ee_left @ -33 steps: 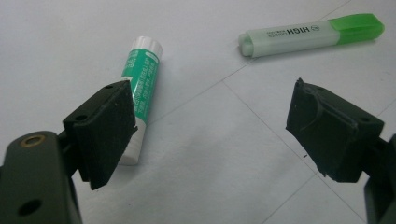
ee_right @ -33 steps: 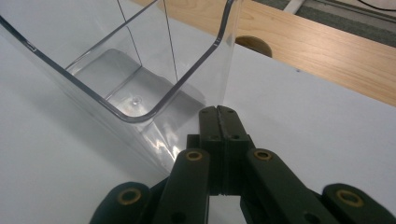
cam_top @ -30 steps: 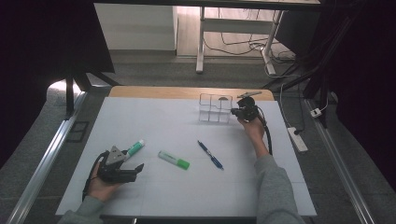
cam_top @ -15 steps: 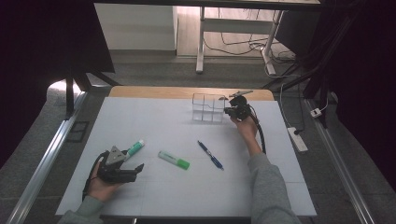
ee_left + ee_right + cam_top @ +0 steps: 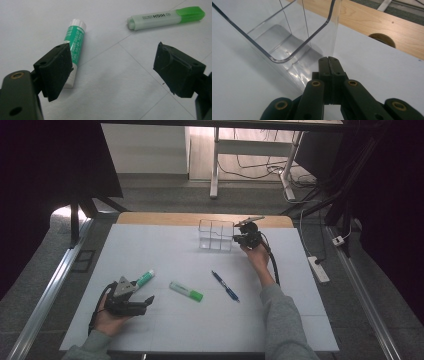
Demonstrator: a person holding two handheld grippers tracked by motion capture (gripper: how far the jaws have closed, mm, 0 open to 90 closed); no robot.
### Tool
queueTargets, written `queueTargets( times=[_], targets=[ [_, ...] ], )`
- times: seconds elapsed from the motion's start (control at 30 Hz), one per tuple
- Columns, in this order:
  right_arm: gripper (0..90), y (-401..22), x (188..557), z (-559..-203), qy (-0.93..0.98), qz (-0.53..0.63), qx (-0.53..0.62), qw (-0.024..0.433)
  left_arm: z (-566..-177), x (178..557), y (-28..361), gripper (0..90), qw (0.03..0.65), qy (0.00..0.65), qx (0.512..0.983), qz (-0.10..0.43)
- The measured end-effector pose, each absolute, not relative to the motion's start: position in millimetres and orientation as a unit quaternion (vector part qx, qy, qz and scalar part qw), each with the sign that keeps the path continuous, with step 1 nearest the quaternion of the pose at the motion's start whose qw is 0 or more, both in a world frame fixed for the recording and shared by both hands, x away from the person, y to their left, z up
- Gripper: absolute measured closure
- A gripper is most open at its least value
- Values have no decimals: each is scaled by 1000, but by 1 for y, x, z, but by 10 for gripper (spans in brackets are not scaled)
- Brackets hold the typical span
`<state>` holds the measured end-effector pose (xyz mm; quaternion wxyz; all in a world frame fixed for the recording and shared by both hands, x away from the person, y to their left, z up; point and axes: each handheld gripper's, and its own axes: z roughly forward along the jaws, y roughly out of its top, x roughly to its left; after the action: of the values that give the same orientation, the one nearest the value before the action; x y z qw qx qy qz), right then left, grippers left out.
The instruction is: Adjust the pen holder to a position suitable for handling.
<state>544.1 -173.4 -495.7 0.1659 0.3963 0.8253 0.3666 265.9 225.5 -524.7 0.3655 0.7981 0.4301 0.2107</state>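
So far nothing sits in the clear organizer (image 5: 216, 235) at the table's (image 5: 165, 250) far edge; the clenched right gripper (image 5: 243, 239) presses against its side. Highlighter (image 5: 186, 291), blue pen (image 5: 224, 285) and glue stick (image 5: 145, 278) lie loose, beside the spread-open, empty left gripper (image 5: 142, 303).

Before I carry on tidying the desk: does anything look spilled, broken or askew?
Nothing stands out. The glue stick, green highlighter and blue pen lie loose at different angles on the table. The clear organizer stands upright and looks intact.
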Motion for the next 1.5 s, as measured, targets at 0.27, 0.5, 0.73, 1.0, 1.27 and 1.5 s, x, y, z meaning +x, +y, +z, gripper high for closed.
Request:
queueTargets(
  times=[0.27,0.5,0.73,1.0,1.27,1.5],
  targets=[
    [898,-169,543,-495,825,369,395,165,-525,266,226,150,364,430,799,210],
    [898,-173,538,-488,822,376,392,172,-524,265,226,150,364,432,798,211],
    [898,-184,520,-478,822,385,380,179,-524,265,226,151,364,431,798,212],
    [898,-194,492,-475,819,409,364,169,-524,265,225,151,363,432,798,214],
    [838,-200,476,-471,818,424,355,158,-524,265,225,151,360,433,798,213],
    [629,-200,468,-467,825,429,340,140,-524,265,226,151,360,433,798,214]
  ],
)
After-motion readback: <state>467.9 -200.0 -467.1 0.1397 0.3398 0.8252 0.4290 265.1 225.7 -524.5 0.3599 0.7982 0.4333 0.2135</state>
